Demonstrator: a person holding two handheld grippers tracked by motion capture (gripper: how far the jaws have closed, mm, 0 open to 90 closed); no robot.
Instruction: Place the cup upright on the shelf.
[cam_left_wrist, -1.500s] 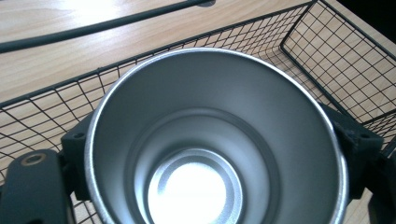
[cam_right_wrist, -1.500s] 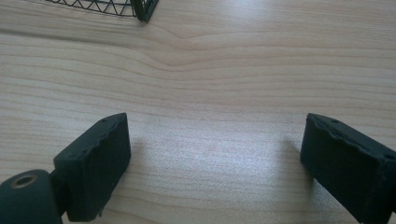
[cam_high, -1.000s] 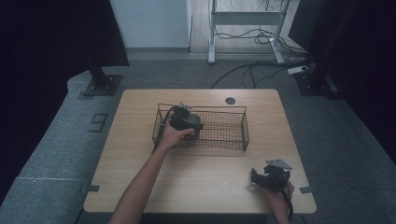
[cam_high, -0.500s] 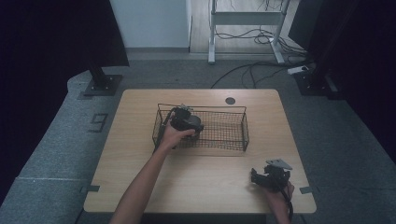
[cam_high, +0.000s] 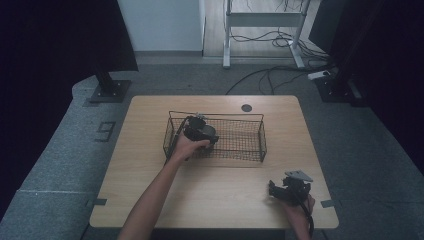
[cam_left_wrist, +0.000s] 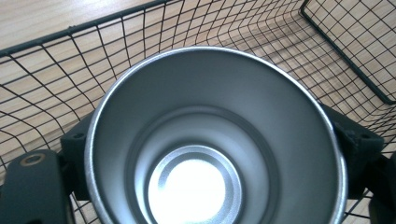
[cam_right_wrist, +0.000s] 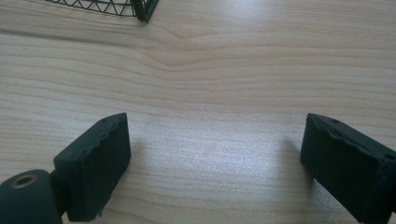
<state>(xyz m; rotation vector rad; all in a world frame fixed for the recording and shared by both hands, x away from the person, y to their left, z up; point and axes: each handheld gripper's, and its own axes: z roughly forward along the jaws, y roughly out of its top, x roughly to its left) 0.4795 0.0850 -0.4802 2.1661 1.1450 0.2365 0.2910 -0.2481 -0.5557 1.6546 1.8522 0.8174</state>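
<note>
A shiny metal cup (cam_left_wrist: 215, 140) sits between the jaws of my left gripper (cam_high: 200, 131), which is shut on it inside the left end of the black wire basket (cam_high: 250, 134). In the left gripper view I look straight into the cup's open mouth, with the basket's mesh (cam_left_wrist: 56, 74) all around it. The black pads (cam_left_wrist: 355, 149) press on the cup's outer wall at both sides. Near the table's front right corner my right gripper (cam_high: 275, 189) rests low over the bare wood, open, with nothing between its fingers (cam_right_wrist: 93, 163).
The wire basket stands in the middle of the light wooden table (cam_high: 150, 190). One corner of the basket (cam_right_wrist: 140, 9) lies ahead of the right gripper. A round dark grommet (cam_high: 246, 107) sits near the table's far edge. Cables and stands lie on the floor beyond.
</note>
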